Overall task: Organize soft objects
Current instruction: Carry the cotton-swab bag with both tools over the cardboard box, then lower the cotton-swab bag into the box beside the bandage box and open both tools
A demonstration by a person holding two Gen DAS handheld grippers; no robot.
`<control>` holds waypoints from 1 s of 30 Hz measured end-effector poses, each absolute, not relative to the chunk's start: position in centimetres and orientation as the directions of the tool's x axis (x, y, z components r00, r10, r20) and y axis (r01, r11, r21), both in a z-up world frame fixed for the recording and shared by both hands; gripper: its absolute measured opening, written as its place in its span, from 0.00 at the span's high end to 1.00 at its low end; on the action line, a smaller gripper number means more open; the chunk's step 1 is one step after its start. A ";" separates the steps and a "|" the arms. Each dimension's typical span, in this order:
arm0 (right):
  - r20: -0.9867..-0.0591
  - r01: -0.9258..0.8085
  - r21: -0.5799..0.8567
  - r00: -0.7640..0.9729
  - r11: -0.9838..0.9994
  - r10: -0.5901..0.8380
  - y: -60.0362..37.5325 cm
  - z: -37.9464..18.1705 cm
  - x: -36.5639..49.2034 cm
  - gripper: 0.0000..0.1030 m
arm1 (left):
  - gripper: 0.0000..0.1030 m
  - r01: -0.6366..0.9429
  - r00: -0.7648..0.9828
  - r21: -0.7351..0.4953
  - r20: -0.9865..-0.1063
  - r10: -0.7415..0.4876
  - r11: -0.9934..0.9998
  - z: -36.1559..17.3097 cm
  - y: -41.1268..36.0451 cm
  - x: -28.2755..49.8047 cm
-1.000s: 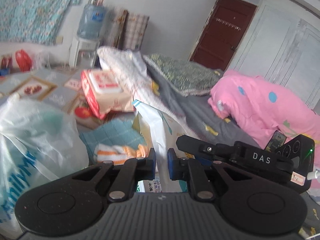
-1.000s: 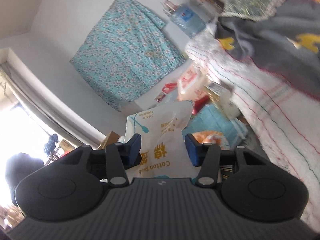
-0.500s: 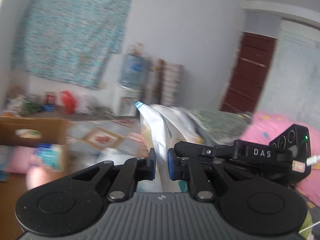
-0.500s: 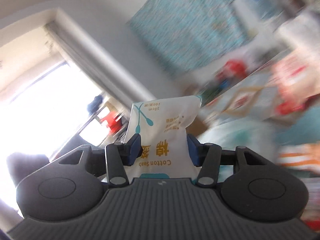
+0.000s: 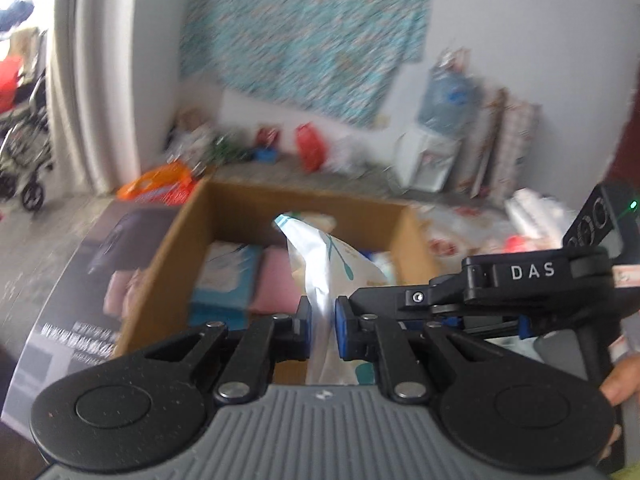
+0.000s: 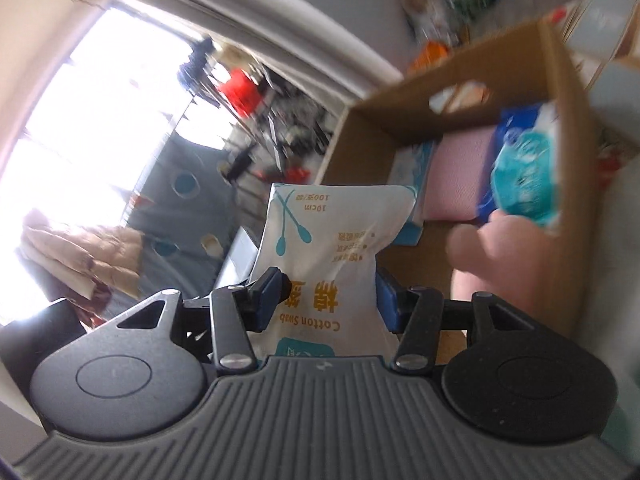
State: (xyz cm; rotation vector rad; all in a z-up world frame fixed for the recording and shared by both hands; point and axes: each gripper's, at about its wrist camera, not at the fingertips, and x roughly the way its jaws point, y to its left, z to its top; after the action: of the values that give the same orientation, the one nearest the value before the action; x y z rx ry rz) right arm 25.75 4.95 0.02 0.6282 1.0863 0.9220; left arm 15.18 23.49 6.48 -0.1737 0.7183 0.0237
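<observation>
1. Both grippers are on one white cotton swab bag (image 6: pixel 332 256). The right gripper (image 6: pixel 326 300) clamps it across its width, blue pads pressed into both sides, "Cotton Swab" upside down between them.
2. The left gripper (image 5: pixel 322 328) is nearly pressed together, pinching the same bag (image 5: pixel 324 264) on its thin edge.
3. In the left view the bag stands up toward 12 o'clock, right in front of an open cardboard box (image 5: pixel 180 248).
4. Inside that box: a light blue tissue pack (image 5: pixel 224 280) at 10 o'clock of the left jaws, a pink pack (image 5: pixel 276 284) touching it on its right.
5. In the right view the box (image 6: pixel 560 92) sits at 2 o'clock of the bag, and the pink pack (image 6: pixel 460 176) lies flat inside.
6. A blue and teal packet (image 6: pixel 524 168) lies just right of the pink one.
7. A hand (image 6: pixel 504 256) shows at 3 o'clock of the bag, blurred, inside the box opening.
8. The patterned cloth (image 5: pixel 312 28) hangs on the wall at 12 o'clock in the left view.
</observation>
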 end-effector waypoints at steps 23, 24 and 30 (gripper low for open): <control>-0.600 -0.135 0.782 0.101 0.608 0.794 13.4 -5.9 29.9 0.45 | 0.63 -0.249 0.601 -0.006 -0.785 0.150 0.969 1.4 29.8 19.7; -0.594 -0.138 0.785 0.105 0.603 0.797 13.3 -5.8 29.9 0.45 | 0.62 -0.248 0.608 -0.014 -0.781 0.145 0.969 1.8 29.8 19.3; -0.587 -0.217 0.769 0.133 0.602 0.798 12.5 -4.4 30.0 0.45 | 0.41 -0.240 0.687 -0.092 -0.719 0.102 0.966 4.8 29.8 15.0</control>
State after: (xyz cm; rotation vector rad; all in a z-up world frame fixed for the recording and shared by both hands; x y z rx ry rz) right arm 30.04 12.51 -4.35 0.5861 1.2253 0.8006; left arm 15.03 29.79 4.76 -0.1844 0.7915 0.1929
